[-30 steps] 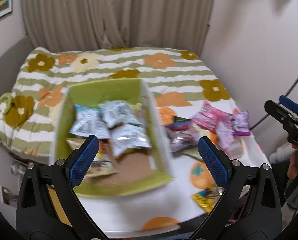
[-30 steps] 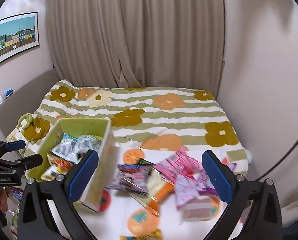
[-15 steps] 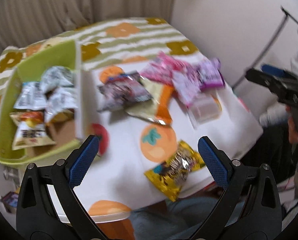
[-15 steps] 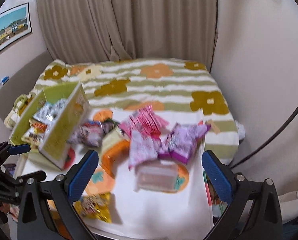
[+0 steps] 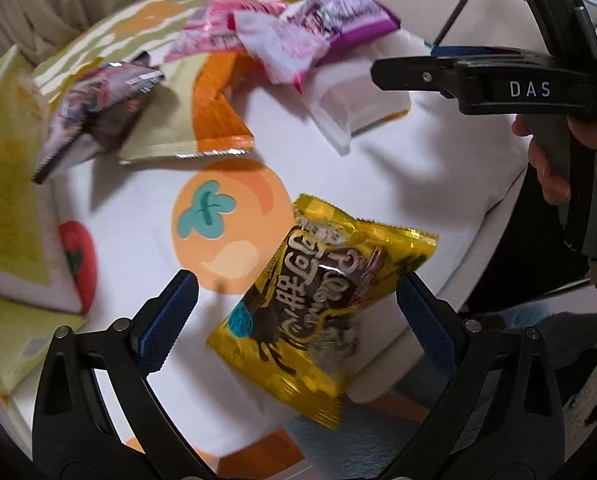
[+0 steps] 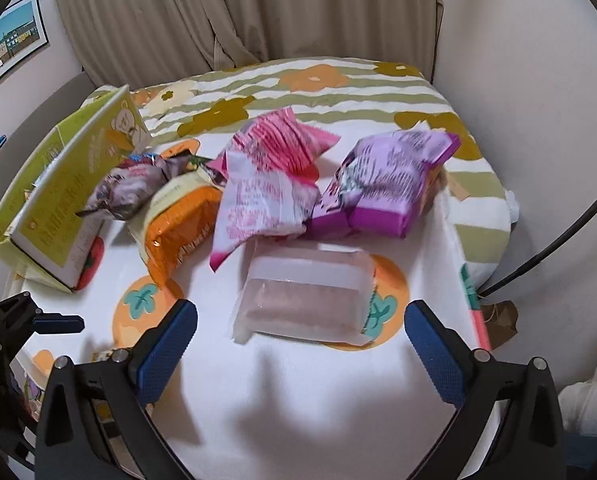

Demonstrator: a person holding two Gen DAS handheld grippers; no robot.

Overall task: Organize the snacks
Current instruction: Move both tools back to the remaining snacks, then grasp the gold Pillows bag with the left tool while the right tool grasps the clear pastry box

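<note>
A yellow snack bag [image 5: 318,300] lies near the table's front edge, and my left gripper [image 5: 296,316] hangs open right over it, fingers on either side, not touching. In the right wrist view my right gripper [image 6: 300,344] is open just short of a clear pack of pink snacks [image 6: 306,300]. Behind that pack lie a purple bag [image 6: 386,188], pink-and-white bags [image 6: 266,184], an orange-and-cream bag [image 6: 178,224] and a dark foil bag [image 6: 130,184]. The green box [image 6: 62,200] stands at the left. The right gripper [image 5: 458,76] also shows side-on at the left wrist view's upper right.
The snacks lie on a white cloth with orange fruit prints [image 5: 226,220] over a small table. A bed with a striped flower quilt [image 6: 338,88] lies behind it, then curtains [image 6: 258,12]. A wall [image 6: 518,60] and a black cable [image 6: 558,240] are on the right.
Both grippers have dropped toward the table. The left one swung right, from above the green box to the yellow bag. The right one closed in on the clear pack.
</note>
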